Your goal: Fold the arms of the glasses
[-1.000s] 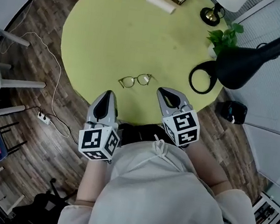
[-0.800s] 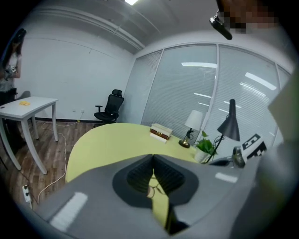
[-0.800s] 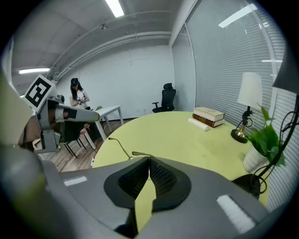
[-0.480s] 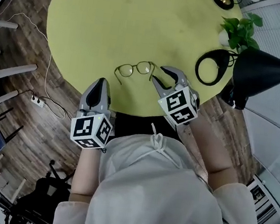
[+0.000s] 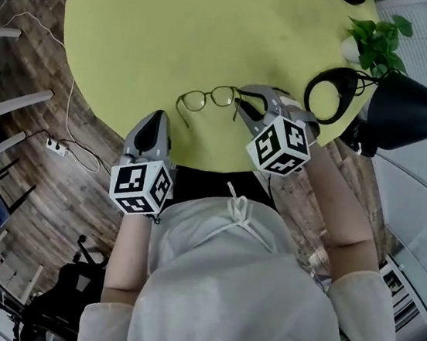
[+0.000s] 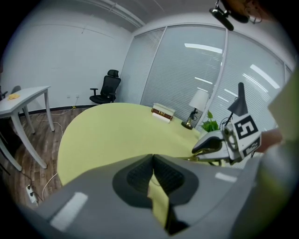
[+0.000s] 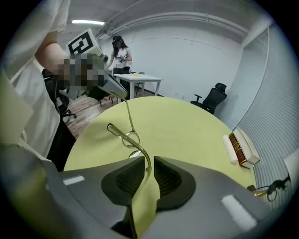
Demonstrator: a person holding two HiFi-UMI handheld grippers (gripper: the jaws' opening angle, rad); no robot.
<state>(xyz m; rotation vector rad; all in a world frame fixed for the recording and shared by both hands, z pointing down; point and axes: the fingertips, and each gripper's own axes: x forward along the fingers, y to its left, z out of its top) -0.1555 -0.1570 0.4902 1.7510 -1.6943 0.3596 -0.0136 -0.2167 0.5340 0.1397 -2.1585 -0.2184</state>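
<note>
- Yellow-green round table [image 5: 138, 31] is standing on a wood-plank floor [image 5: 56, 184] in a white-walled office room.
- Over the table's near right part, the right gripper [image 5: 243, 104] is reaching in. Its jaws are drawn almost together and are pinching the end of one arm [image 7: 142, 151] of the glasses [image 5: 211, 98].
- From those jaws the glasses are stretching leftward, lenses just beyond the tips and both arms unfolded. The free arm [image 5: 180, 113] is pointing toward the table's near edge. Whether the frame is touching the table cannot be told.
- At the near edge, the left gripper [image 5: 157, 116] is hovering with its jaws pressed together at the tips and nothing between them. The glasses are sitting beyond it and to its right, apart from it.
- Behind both grippers, the person's white garment [image 5: 235, 301] is filling the lower part of the head view.
- Off the table's right side, a black lamp [image 5: 416, 111] is leaning in, and its ring base [image 5: 329, 91] is resting on the tabletop near the right gripper.
- Just beyond the ring base, a small green plant [image 5: 379, 39] is standing.
- At the far rim, books [image 7: 243, 147] and a white roll [image 7: 229, 147] are lying side by side.
- On the floor to the left, a power strip [image 5: 54, 146] is lying with its cord trailing.
- Near the far wall, a black office chair [image 7: 212, 100] and a white desk [image 7: 138, 81] are standing.
</note>
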